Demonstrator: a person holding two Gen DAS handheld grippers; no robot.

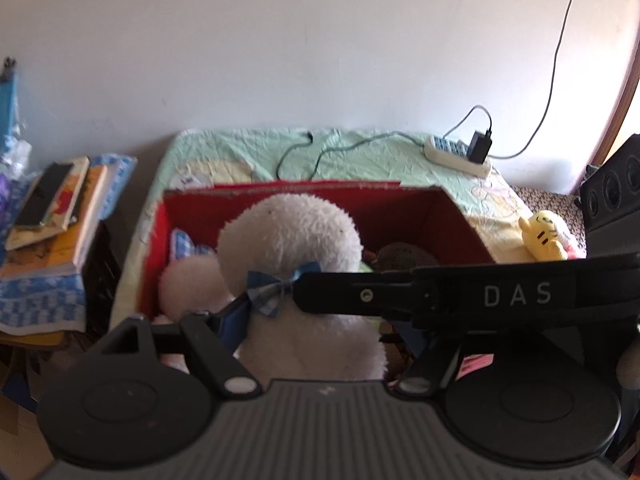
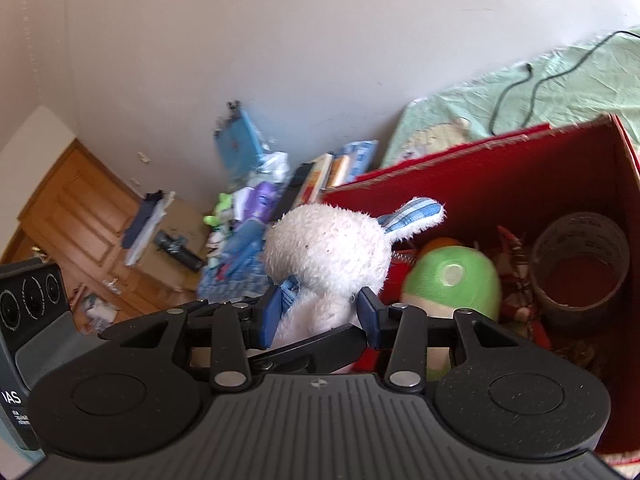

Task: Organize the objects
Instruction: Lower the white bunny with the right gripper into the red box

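A pale wall backs a bed under a green quilt (image 1: 360,148), and on it stands the red cardboard box (image 2: 520,168) where my right gripper (image 2: 318,318) pinches the white plush rabbit (image 2: 328,248) at the neck, its body over the box's near-left corner. To finish well I would lower it beside the green toy (image 2: 452,280), clear of the tape roll (image 2: 580,264), and spread the pads only once it rests. My left gripper (image 1: 304,300) looks open around the rabbit without squeezing, though its right finger (image 1: 440,292) may be the other tool crossing; the box floor is hidden.
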